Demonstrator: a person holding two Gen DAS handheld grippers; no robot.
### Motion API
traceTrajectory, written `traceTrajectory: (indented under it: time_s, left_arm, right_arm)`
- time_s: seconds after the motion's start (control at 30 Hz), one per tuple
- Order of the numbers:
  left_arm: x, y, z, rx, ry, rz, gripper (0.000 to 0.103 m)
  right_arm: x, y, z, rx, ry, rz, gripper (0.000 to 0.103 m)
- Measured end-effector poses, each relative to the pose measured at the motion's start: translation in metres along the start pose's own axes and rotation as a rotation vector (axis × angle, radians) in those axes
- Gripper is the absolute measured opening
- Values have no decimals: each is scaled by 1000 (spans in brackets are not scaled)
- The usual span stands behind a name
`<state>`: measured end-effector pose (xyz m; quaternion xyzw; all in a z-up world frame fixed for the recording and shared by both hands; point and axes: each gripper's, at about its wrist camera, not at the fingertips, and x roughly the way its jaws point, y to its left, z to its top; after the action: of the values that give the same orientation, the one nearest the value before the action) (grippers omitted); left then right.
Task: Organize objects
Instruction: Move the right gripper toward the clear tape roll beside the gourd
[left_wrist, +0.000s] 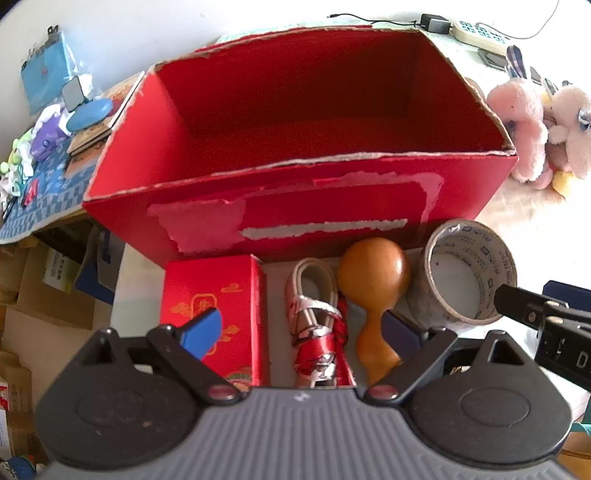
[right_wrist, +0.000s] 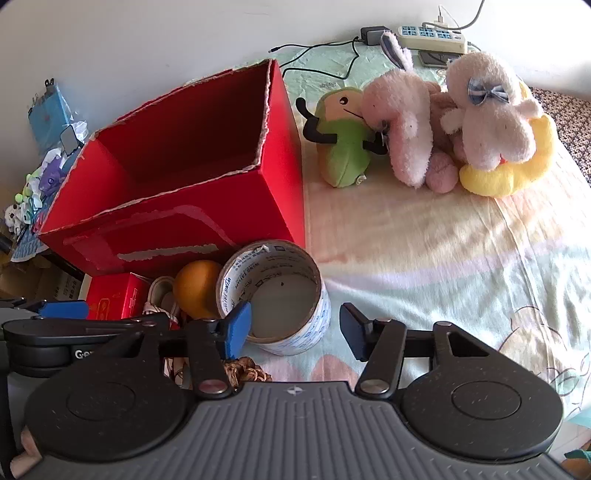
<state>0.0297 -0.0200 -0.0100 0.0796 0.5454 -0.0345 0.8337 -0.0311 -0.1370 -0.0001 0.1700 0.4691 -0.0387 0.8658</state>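
A big open red cardboard box (left_wrist: 295, 199) stands on the bed, nothing visible inside; it also shows in the right wrist view (right_wrist: 177, 218). In front of it lie a small red carton (left_wrist: 214, 306), a red-and-silver baby shoe (left_wrist: 317, 321), a wooden gourd (left_wrist: 373, 288) and a tape roll (left_wrist: 465, 273). My left gripper (left_wrist: 306, 332) is open above the shoe and gourd. My right gripper (right_wrist: 295, 328) is open, its jaws astride the near wall of the tape roll (right_wrist: 277, 295), with the gourd (right_wrist: 195, 291) to its left.
Plush toys (right_wrist: 443, 122) sit to the right of the box on the bed sheet (right_wrist: 461, 258). A power strip (right_wrist: 432, 37) and cables lie by the wall. A cluttered side table (left_wrist: 44, 147) stands left. A woven item (right_wrist: 243, 371) lies under the right gripper.
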Motion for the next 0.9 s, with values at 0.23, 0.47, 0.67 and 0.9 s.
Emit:
traceTrajectory:
  time_s: [0.23, 0.47, 0.67, 0.9]
  left_arm:
    - [1, -4, 2, 13, 10, -17, 94]
    - [3, -9, 5, 38, 12, -14, 94]
    - [5, -11, 9, 64, 21, -27, 90]
    - [-4, -7, 15, 59, -4, -180, 74]
  right_arm:
    - [1, -4, 1, 17, 2, 1, 53]
    - [2, -8, 2, 34, 1, 1, 53]
    - [2, -14, 3, 54, -5, 6, 48]
    - [7, -29, 9, 121, -12, 5, 41]
